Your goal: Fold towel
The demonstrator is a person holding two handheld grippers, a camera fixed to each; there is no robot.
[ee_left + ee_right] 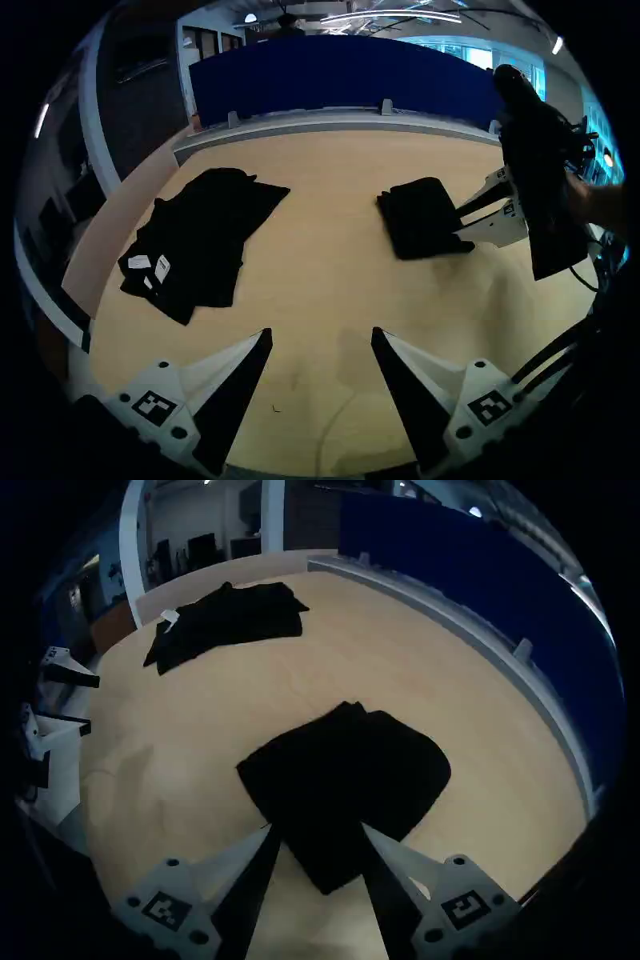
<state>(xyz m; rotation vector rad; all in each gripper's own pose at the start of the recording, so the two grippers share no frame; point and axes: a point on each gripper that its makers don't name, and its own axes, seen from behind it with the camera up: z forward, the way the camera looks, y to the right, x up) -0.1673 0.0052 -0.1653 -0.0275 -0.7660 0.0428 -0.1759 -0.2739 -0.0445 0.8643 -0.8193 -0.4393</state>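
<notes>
The folded black towel [344,792] lies flat in a compact rectangle at the right. The crumpled black towel pile [200,240], white tags showing, lies well apart at the left.

Right gripper [318,826] fingers apart over folded black towel [352,776].

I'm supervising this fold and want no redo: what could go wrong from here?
The open right tool straddles a corner of the folded towel; pinching there might pull the fold apart. The crumpled black pile lies close to an edge of the table, so the left tool, open over bare wood, could drag it off.
</notes>
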